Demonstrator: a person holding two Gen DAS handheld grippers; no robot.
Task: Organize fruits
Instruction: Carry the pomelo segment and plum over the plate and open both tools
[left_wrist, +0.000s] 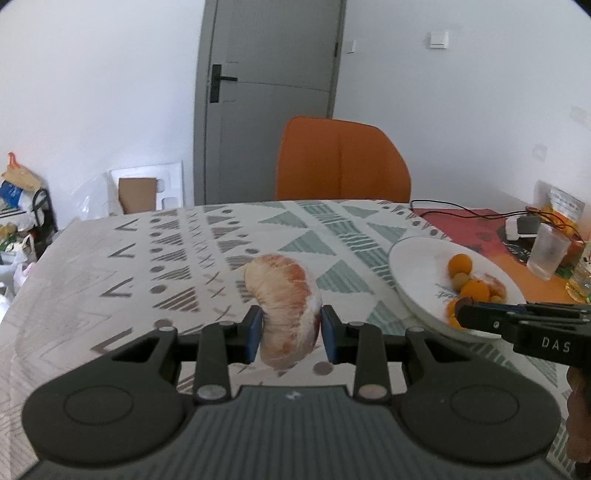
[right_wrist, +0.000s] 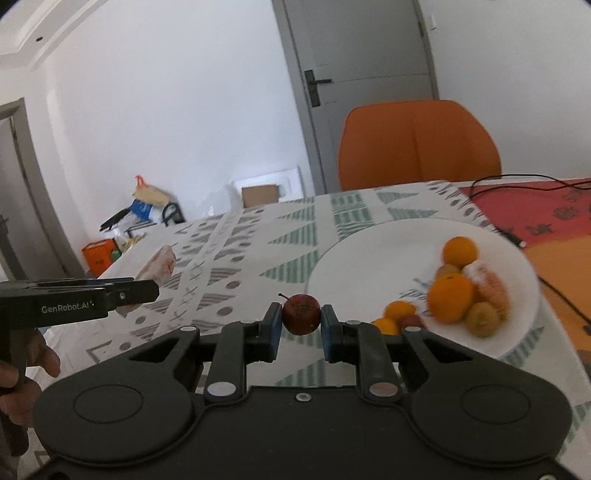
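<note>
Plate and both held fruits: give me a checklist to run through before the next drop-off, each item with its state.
1. Left gripper pinches the pomelo segment between both pads: ok.
2. Right gripper shut on the small red fruit: ok.
3. Bare room on the plate beside the oranges: ok, its left half is free.
4. Red fruit above the plate: not ok, it sits short of the near rim.
5. Pomelo segment above the plate: not ok, over the tablecloth, left of the plate.
6. Segment's grip firm enough not to slip: cannot tell.
</note>
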